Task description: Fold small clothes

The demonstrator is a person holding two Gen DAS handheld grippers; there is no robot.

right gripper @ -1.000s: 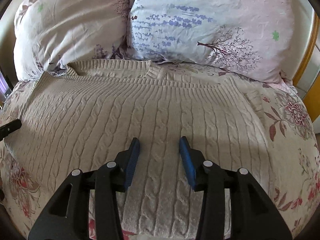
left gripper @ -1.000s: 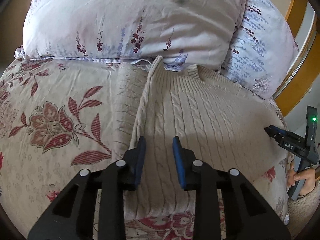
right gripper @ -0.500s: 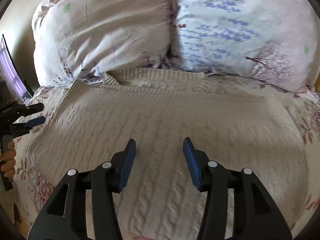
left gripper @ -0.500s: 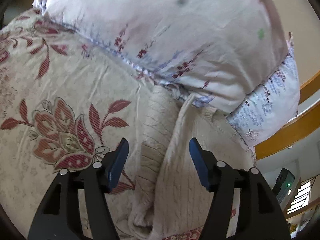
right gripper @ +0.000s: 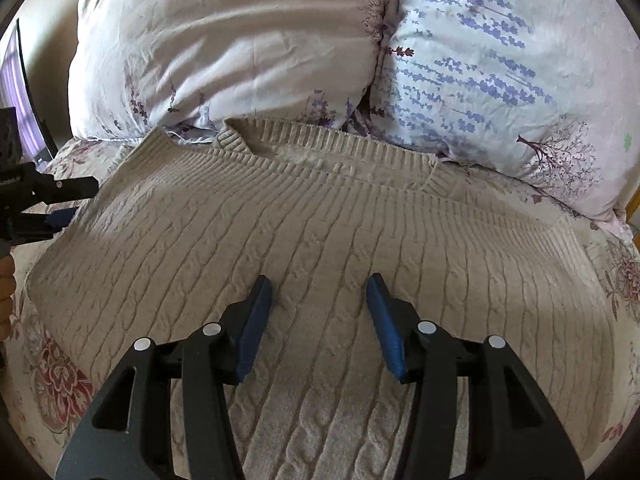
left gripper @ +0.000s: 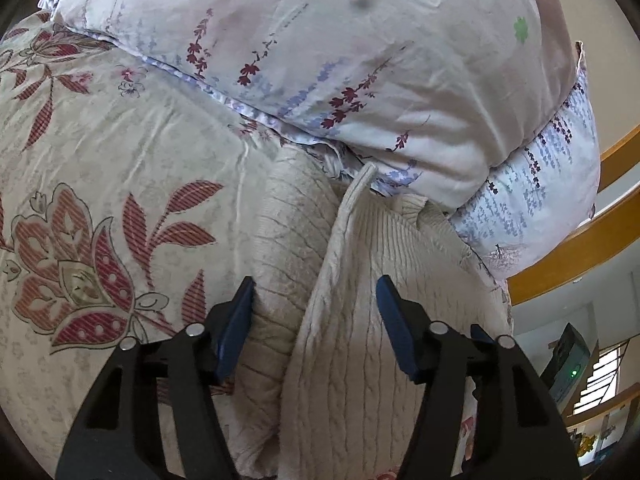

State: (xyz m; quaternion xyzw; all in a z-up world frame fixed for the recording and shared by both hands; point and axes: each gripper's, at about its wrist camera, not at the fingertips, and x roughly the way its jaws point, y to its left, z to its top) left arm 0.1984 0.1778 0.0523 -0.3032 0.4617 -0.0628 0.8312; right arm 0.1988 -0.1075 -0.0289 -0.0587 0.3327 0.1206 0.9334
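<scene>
A cream cable-knit sweater (right gripper: 320,220) lies flat on the bed with its neckline against the pillows. Its left edge (left gripper: 352,360) stands up as a ridge, and a sleeve (left gripper: 288,248) lies beside it on the bedspread. My left gripper (left gripper: 316,304) straddles that ridge and sleeve. Its jaws are closing, but the blue pads stand clear of the knit. It also shows at the sweater's left side as the left gripper (right gripper: 60,200), held by a hand (right gripper: 6,280). My right gripper (right gripper: 319,296) hovers open over the middle of the sweater's body with nothing pinched.
Two floral pillows (right gripper: 224,52) (right gripper: 500,72) crowd the sweater's top edge. A floral bedspread (left gripper: 100,160) stretches to the left. A wooden bed rail (left gripper: 580,248) runs along the right side. A screen (right gripper: 16,92) stands beyond the bed's left edge.
My left gripper has rolled and shifted from the sweater's body to its left edge, with its jaws set wider. My right gripper has slid leftwards over the sweater and opened a little.
</scene>
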